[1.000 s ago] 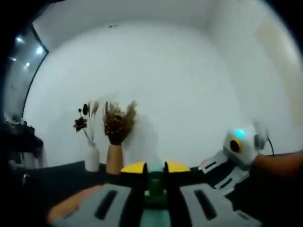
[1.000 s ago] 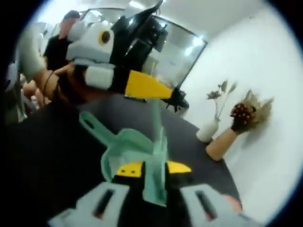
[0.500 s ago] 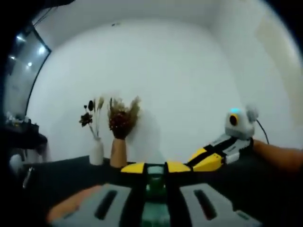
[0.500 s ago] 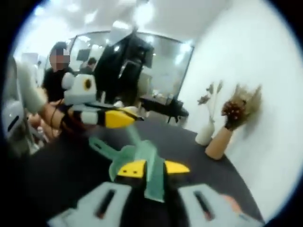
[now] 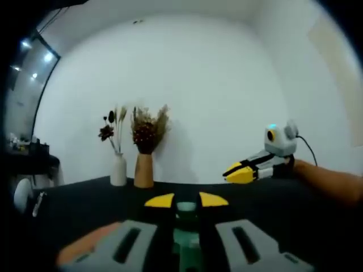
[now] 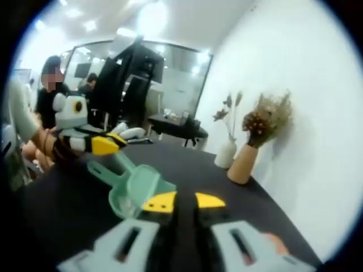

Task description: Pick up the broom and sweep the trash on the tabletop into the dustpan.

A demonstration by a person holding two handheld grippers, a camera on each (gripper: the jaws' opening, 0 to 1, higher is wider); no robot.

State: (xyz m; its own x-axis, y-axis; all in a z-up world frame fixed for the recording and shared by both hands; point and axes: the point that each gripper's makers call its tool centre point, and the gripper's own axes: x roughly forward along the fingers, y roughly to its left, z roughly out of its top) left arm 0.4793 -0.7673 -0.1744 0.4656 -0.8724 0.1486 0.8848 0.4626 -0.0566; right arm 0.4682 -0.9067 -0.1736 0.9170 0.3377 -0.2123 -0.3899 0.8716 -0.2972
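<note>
A pale green dustpan point(image 6: 139, 190) hangs low over the black table point(image 6: 68, 215), its handle point(image 6: 103, 169) running up left to my left gripper point(image 6: 108, 144). In the left gripper view, my left gripper point(image 5: 186, 199) is shut on a green handle point(image 5: 186, 207) between its yellow tips. My right gripper point(image 5: 237, 173) hovers at the right of that view over the table point(image 5: 85, 198), its tips together. In the right gripper view, my right gripper point(image 6: 184, 200) has its jaws close, and the gap between them looks dark.
A white vase point(image 5: 118, 170) and a tan vase point(image 5: 143, 170) of dried flowers stand by the white wall; both the white vase point(image 6: 226, 154) and the tan vase point(image 6: 243, 164) lie right of the dustpan. People point(image 6: 48, 85) and glass partitions are behind the table.
The green piece seen between my right jaws earlier is gone from them. The two grippers have drawn apart, and the dustpan sits lower and further left in the right gripper view.
</note>
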